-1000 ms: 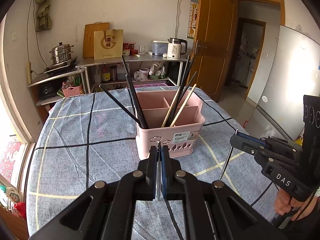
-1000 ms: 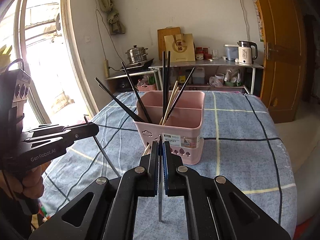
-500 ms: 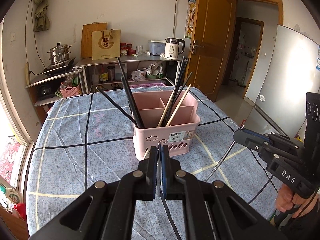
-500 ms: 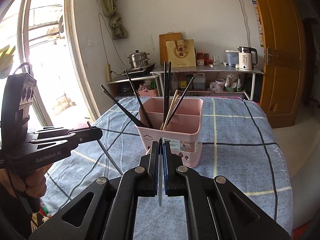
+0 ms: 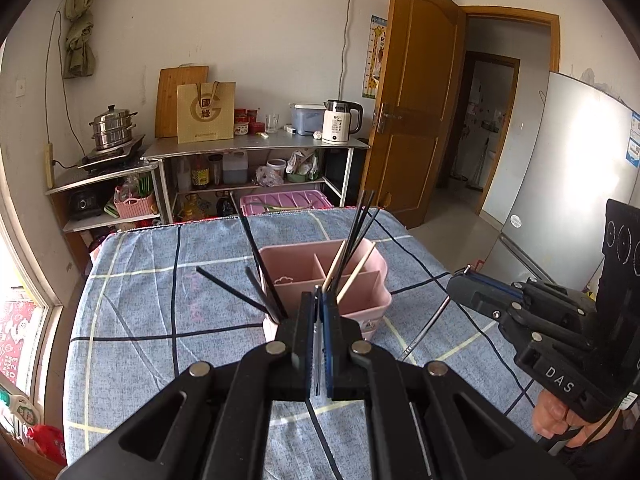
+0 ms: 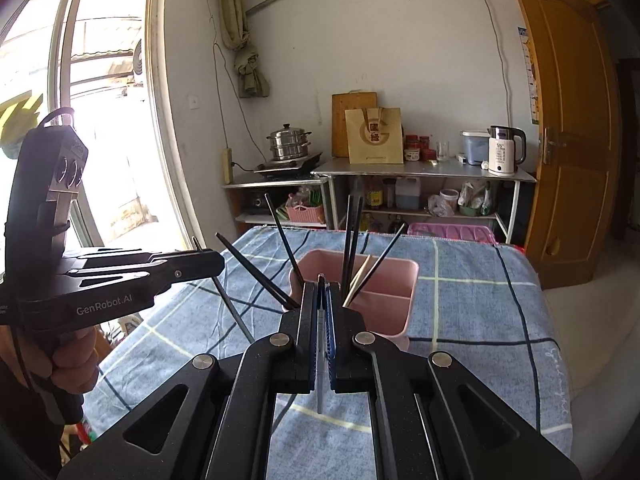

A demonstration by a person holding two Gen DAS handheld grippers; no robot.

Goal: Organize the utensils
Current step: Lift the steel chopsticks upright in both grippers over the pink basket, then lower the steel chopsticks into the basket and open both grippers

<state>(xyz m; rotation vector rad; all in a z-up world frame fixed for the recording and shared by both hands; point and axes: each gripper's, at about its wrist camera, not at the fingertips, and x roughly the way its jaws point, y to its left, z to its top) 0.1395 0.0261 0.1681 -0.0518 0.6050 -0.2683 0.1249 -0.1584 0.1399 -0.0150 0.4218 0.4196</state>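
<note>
A pink utensil basket (image 5: 352, 280) stands mid-table (image 5: 132, 312), also in the right wrist view (image 6: 384, 280). Several black and wooden chopsticks (image 5: 352, 248) lean in its compartments. My left gripper (image 5: 319, 312) is shut on a thin metal chopstick (image 5: 317, 360), held above the table in front of the basket; it shows in the right wrist view (image 6: 208, 258) with the chopstick (image 6: 232, 308) hanging down. My right gripper (image 6: 321, 300) is shut on another metal chopstick (image 6: 320, 396); it shows at right in the left wrist view (image 5: 460, 280) with its chopstick (image 5: 426, 332).
The table carries a blue checked cloth. Behind it stand metal shelves (image 5: 256, 148) with a kettle (image 5: 340, 122), a steamer pot (image 5: 110, 128) and a paper bag. A wooden door (image 5: 412, 120) and a fridge (image 5: 568, 184) are at right, a window (image 6: 100, 140) at left.
Both grippers have risen and pulled back from the basket, each still holding its metal chopstick. The basket now looks lower and farther.
</note>
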